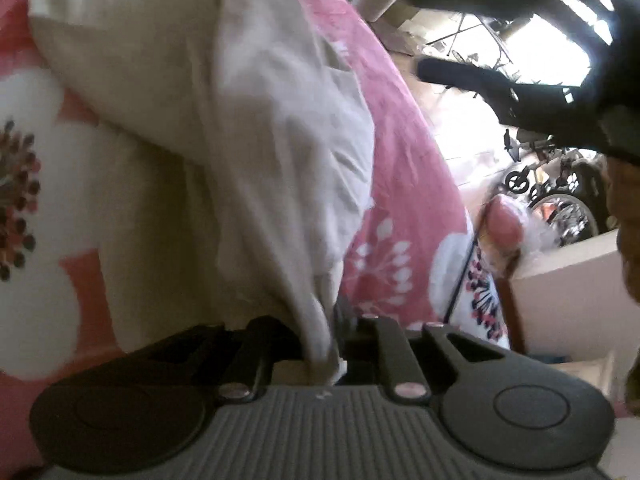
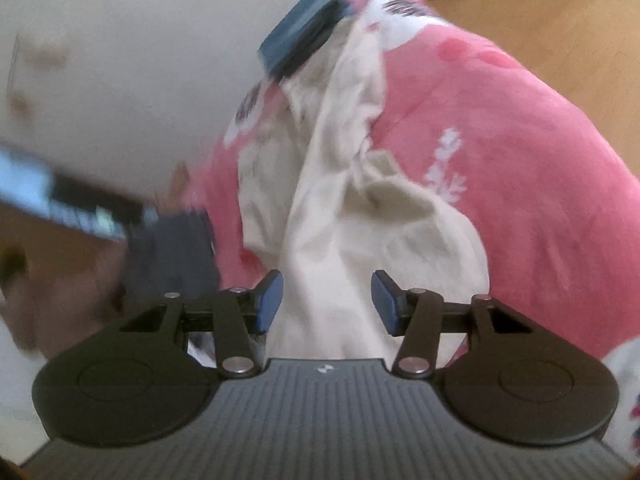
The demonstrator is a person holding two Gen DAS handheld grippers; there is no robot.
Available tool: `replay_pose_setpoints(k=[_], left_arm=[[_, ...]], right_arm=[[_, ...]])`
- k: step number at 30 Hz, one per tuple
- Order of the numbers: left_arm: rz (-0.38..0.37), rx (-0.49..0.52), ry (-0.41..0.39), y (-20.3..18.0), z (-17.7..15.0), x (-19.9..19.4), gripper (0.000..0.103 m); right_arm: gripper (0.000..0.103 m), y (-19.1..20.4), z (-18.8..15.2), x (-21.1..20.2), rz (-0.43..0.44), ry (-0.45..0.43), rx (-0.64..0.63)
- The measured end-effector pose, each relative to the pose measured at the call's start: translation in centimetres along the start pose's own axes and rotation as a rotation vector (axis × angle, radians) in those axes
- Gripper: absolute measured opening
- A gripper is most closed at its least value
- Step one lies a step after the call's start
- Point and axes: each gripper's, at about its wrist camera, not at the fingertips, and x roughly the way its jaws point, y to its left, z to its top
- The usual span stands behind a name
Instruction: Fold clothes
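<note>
Cream garment (image 1: 280, 152) is pinched in your left gripper (image 1: 328, 344); your right gripper (image 2: 327, 304) gapes, lower centre, over pink floral bedspread (image 2: 520, 160).

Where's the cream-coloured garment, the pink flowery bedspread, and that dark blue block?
cream garment (image 2: 320, 240): right wrist view, its bunched middle.
pink flowery bedspread (image 2: 520, 140): right wrist view, bare pink area.
dark blue block (image 2: 304, 28): right wrist view, its top face.

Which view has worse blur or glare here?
Right wrist: heavy motion blur, the blue object and the left edge smeared; cream garment soft. Left wrist: blown-out window glare at upper right, right gripper a dark blurred silhouette; cream garment mildly soft. Both show fisheye bending.
</note>
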Motion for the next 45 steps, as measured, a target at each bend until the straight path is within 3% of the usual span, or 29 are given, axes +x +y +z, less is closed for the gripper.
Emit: replay_pose_setpoints(k=[2,8,14,18,23,31,35,39,45], left_arm=[[0.001,-0.015,-0.018,0.0,-0.3,-0.2,0.02],[0.116,0.014,-0.113,-0.4,-0.7,-2.0,0.042],[0.214,-0.07,-0.151,1.6,-2.5,-5.6,0.061],[0.248,-0.126,-0.194,2.6,-3.4,-8.1,0.066],[0.284,-0.183,-0.264,2.9,-4.1,-11.0,0.068],[0.25,-0.214,-0.333,3.2,-4.5,-11.9,0.069],[0.251,-0.188,-0.329,3.3,-4.5,-10.1,0.068],[0.245,-0.161,-0.264,3.0,-4.4,-7.6,0.056],[0.224,-0.123,-0.259,1.3,-5.2,-6.3,0.052]], right_arm=[[0.052,1.6,-0.8,0.8,-0.014,0.05,-0.08],[0.06,5.8,-3.3,3.3,-0.07,0.185,-0.285],[0.06,6.8,-4.5,2.5,-0.086,0.178,-0.255],[0.061,6.9,-5.2,0.8,-0.084,0.14,-0.227],[0.061,6.4,-6.4,-1.4,-0.071,0.083,-0.173],[0.061,6.3,-7.7,-5.0,-0.068,0.003,-0.106],[0.061,6.6,-7.5,-5.3,-0.085,-0.006,-0.13],[0.061,7.1,-7.5,-4.7,-0.104,-0.008,-0.194],[0.061,6.8,-7.1,-1.4,-0.114,0.077,-0.205]])
